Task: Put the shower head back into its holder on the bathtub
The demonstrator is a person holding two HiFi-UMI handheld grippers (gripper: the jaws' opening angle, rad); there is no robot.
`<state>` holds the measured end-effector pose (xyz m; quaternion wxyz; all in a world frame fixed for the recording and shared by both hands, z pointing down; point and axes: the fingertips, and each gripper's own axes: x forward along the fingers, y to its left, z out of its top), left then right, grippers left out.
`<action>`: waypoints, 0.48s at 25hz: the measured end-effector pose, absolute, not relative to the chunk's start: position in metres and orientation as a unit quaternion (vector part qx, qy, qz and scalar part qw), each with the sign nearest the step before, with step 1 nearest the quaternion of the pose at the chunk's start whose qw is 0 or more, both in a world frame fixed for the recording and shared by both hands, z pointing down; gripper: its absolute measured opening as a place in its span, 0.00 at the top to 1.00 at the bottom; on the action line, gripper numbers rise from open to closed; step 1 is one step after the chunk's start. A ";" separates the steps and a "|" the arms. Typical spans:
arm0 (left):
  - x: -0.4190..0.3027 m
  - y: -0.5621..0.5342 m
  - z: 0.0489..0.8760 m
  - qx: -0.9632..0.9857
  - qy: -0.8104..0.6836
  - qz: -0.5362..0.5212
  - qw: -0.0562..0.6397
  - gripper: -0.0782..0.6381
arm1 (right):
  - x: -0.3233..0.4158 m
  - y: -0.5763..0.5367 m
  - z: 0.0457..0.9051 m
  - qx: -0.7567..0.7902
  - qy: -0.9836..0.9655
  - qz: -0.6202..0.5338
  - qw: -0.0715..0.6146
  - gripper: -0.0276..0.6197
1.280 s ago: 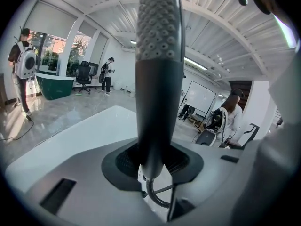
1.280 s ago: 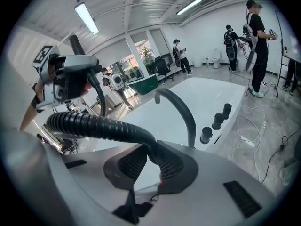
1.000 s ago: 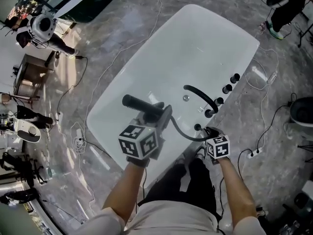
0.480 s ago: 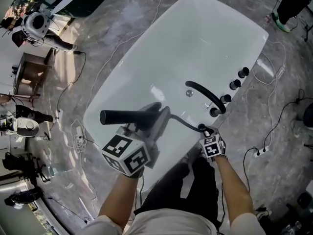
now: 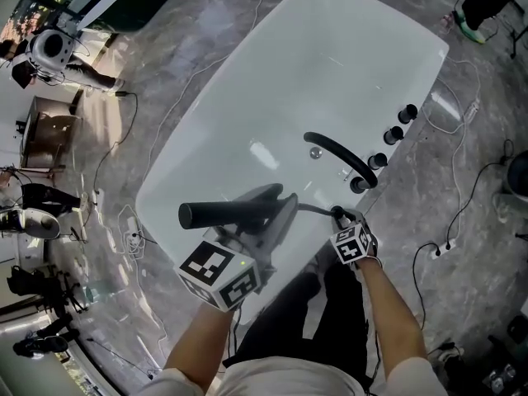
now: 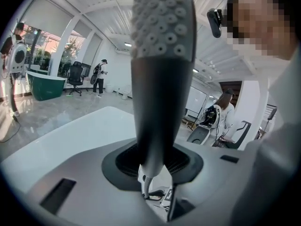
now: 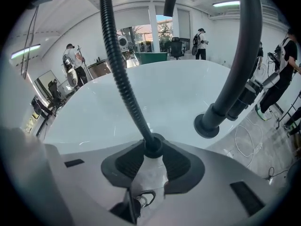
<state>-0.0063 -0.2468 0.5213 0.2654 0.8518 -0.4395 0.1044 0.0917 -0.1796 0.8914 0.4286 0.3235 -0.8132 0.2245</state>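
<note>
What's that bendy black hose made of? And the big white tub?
The hose looks like dark metal or plastic, matte: fine ribs ring it. The tub looks like glossy white acrylic or enamel; lights reflect off it.

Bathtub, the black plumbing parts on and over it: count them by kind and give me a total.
Round knobs: 3
Curved spout: 1
Shower head: 1
Hose: 1
Total: 6
</note>
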 end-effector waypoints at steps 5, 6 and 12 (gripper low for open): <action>0.017 -0.239 0.537 0.859 -0.417 0.117 0.271 0.73 | 0.109 -0.171 0.867 0.356 -0.810 0.250 0.393 0.80; 0.022 -0.238 0.540 0.861 -0.413 0.122 0.271 0.73 | 0.114 -0.168 0.855 0.367 -0.811 0.255 0.379 0.80; 0.056 -0.232 0.571 0.865 -0.399 0.146 0.268 0.73 | 0.146 -0.129 0.774 0.403 -0.814 0.299 0.292 0.80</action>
